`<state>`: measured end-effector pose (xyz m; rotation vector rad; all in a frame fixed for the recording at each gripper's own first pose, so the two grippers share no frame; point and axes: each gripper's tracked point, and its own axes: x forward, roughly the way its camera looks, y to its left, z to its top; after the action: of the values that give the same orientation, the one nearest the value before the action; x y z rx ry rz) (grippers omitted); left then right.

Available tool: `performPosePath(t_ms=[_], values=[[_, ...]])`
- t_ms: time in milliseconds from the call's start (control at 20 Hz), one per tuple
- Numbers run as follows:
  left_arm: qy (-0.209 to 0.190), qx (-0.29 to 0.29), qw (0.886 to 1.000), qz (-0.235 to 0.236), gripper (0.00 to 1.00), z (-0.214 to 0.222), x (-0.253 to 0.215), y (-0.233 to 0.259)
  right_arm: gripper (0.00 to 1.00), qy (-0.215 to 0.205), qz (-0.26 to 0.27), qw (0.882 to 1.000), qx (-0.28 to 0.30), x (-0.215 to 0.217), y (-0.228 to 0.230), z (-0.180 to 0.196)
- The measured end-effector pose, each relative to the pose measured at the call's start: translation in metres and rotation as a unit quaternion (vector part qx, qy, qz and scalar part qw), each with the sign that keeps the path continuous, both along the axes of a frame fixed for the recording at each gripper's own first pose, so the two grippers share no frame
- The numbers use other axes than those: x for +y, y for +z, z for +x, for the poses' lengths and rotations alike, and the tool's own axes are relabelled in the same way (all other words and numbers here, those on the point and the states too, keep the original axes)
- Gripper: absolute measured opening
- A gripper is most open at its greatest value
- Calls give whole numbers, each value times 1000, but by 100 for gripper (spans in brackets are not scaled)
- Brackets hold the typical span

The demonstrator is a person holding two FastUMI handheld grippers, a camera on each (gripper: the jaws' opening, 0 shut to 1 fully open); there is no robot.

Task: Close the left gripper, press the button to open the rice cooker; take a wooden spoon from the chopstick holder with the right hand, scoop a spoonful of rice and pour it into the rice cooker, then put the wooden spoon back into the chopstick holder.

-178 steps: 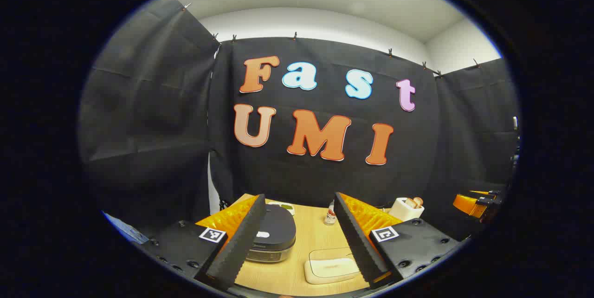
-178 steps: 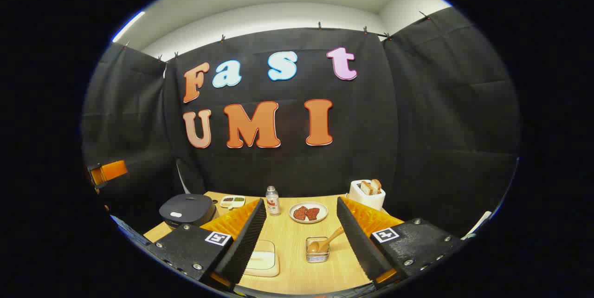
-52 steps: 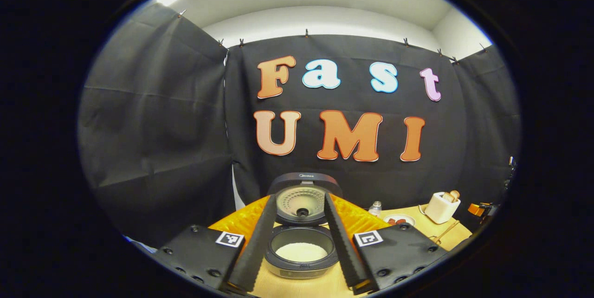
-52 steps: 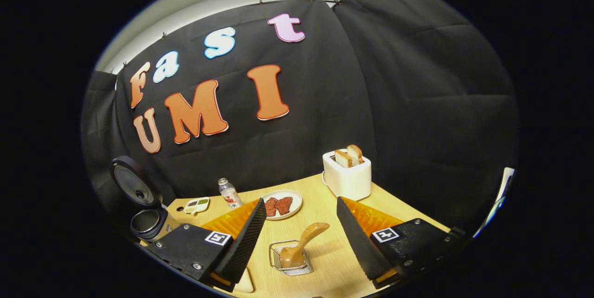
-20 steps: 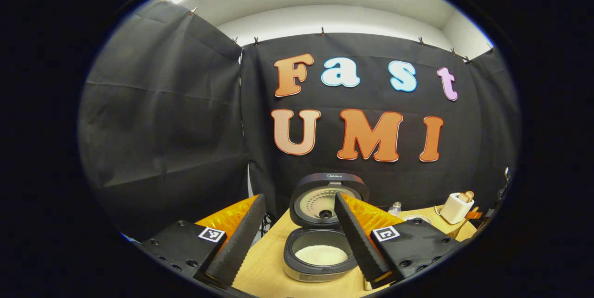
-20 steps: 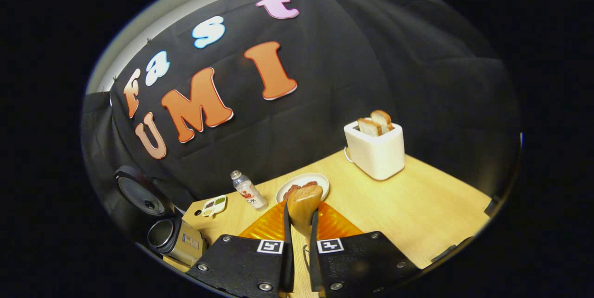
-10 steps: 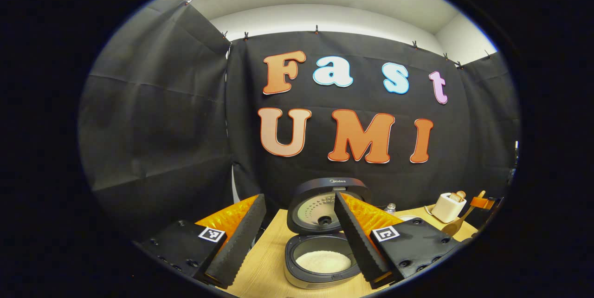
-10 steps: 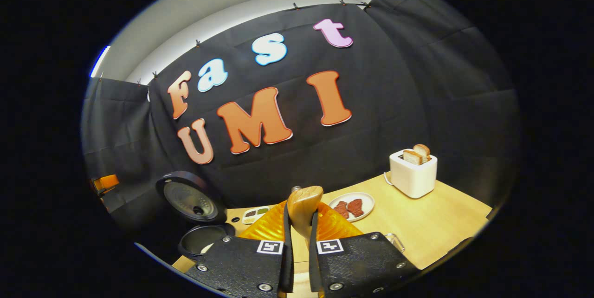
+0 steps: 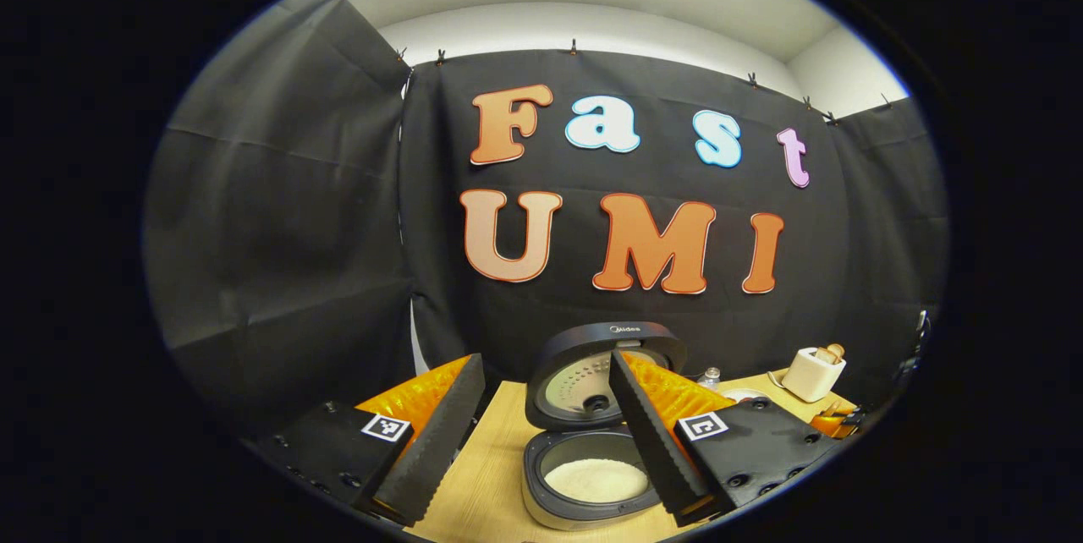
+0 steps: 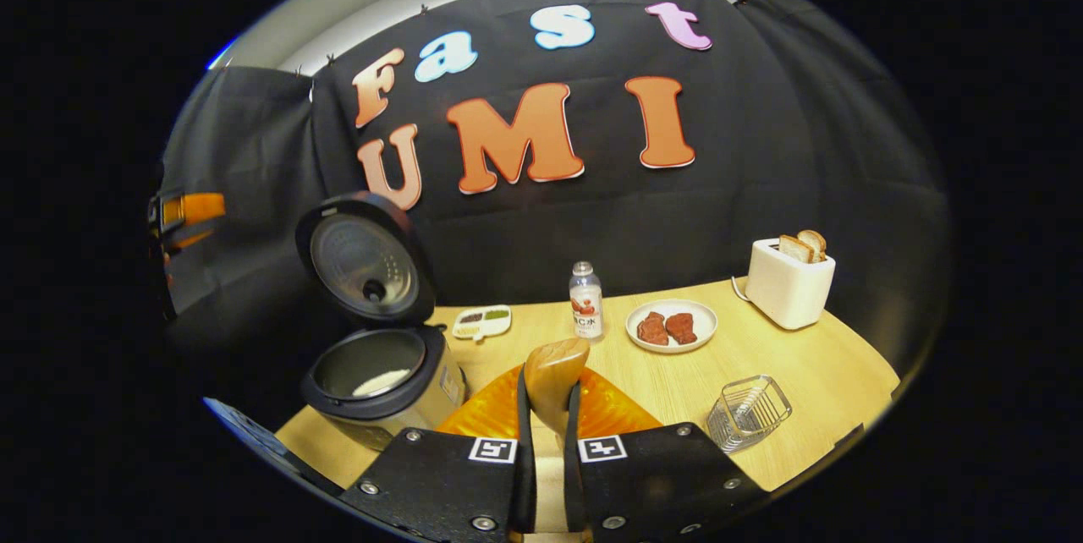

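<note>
Right gripper view first: the right claw (image 10: 546, 408) is clamped tight on the handle of the wooden spoon (image 10: 552, 378), both fingers pressing its sides, and the rounded wooden end pokes up between them. The spoon's bowl is hidden below the claw, so what it carries cannot be told. Off to the right on the bench (image 10: 804, 365), the wire chopstick holder (image 10: 748, 411) sits tilted, apart from the spoon. Behind it stands the white toaster (image 10: 788, 282) with two slices of bread up, then a plate (image 10: 671, 326) with two dark red pieces, a small bottle (image 10: 585, 299) upright near the middle, and a little divided dish (image 10: 481, 322) beside the cooker. On the left of this view the rice cooker (image 10: 385, 378) stands with its lid up, a patch of white rice visible in the pot. The other claw shows far off at the left edge.

Over to the left gripper view: the left claw (image 9: 541, 433) is spread wide and grips nothing, hanging above the near edge of the bench (image 9: 482, 484). The rice cooker (image 9: 592, 475) sits between its fingers and partly behind the right one, lid raised against the wall, white rice in the pot. The toaster (image 9: 810, 372) shows small at the far right.
</note>
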<state>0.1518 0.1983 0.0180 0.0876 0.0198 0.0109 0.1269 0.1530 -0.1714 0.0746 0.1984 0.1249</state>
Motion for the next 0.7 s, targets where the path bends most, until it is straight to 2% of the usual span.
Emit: performPosePath(t_ms=[100,150,300,450,600,700], values=[[5,1,1000,5,98,-3,5,-1,12,1,-20,1000,6,2,-13,0],[8,2,1000,7,100,-4,8,-1,12,2,-33,999,10,2,-21,-1],[14,8,1000,0,100,-10,12,-5,12,1,-101,995,8,-5,-30,-2],[19,10,1000,-13,97,-12,11,-6,12,12,-126,992,23,1,-44,-8],[21,5,1000,-3,98,-15,8,-5,12,-11,-110,992,59,-8,-65,-20],[19,3,1000,2,99,-17,4,-4,12,-37,-61,995,66,-15,-68,-27]])
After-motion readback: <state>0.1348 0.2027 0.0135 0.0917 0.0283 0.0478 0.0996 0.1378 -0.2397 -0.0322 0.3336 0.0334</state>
